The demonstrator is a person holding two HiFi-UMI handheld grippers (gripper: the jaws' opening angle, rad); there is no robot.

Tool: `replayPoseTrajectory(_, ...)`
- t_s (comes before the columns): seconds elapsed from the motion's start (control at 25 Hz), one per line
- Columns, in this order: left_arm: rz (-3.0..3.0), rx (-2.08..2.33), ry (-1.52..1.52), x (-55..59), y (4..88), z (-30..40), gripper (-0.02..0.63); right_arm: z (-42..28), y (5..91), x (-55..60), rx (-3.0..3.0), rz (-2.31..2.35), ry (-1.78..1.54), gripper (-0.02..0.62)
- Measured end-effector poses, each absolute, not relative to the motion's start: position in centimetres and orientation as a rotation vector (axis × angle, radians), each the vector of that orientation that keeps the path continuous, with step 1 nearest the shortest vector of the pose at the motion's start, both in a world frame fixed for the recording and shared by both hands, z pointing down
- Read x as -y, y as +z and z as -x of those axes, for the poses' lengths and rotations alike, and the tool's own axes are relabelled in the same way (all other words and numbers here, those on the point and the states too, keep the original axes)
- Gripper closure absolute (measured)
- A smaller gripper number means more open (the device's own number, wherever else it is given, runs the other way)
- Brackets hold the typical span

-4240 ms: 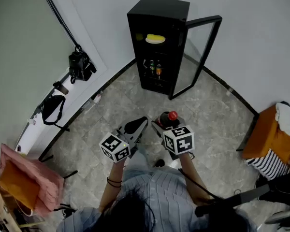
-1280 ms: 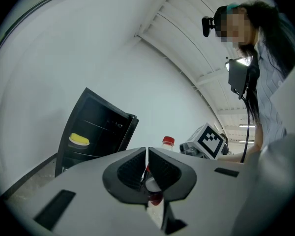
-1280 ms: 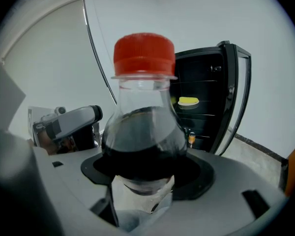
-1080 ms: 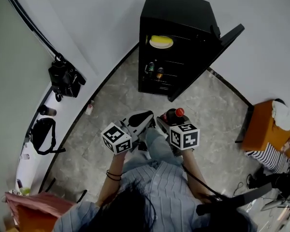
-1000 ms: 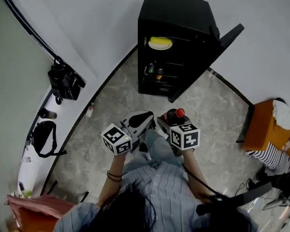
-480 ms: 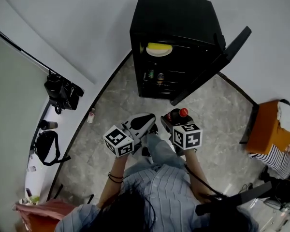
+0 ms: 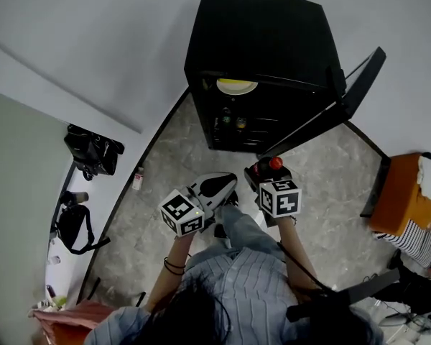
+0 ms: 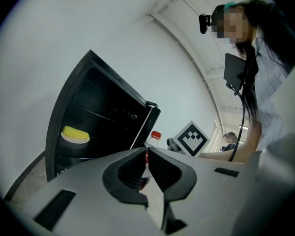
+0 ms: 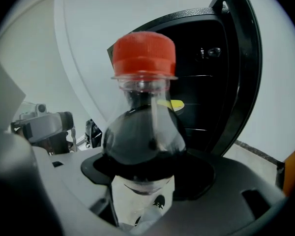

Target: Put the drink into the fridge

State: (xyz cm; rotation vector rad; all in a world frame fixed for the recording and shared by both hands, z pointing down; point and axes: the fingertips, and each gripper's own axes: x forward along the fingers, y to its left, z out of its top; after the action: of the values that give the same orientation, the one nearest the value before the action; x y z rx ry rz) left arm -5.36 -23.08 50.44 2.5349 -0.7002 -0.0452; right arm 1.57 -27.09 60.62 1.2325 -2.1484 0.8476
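Low at centre, right gripper [image 7: 266,178] fingers clamp the red-capped drink bottle [image 7: 274,164], label unreadable; left gripper [image 7: 227,182] fingers closed, empty. Bare floor [image 7: 201,160] lies between them and the fridge [image 7: 258,49], its door [image 7: 348,92] swung open rightward.

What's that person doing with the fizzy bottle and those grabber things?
A person stands facing a small black fridge whose door is open. The right gripper is clamped on a bottle of dark drink with a red cap, held out in front of the fridge, not yet inside. The left gripper holds nothing, its jaws nearly together. A yellow thing sits on the top shelf.
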Motion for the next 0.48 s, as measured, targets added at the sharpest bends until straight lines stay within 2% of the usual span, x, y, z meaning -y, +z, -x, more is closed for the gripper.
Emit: replayPoseTrajectory(0.48,-2.539,0.672,-0.005,27.5,51.1,4.6,0.6,-1.9,63.7,36.8,2.138,-1.254,0.715,0.284)
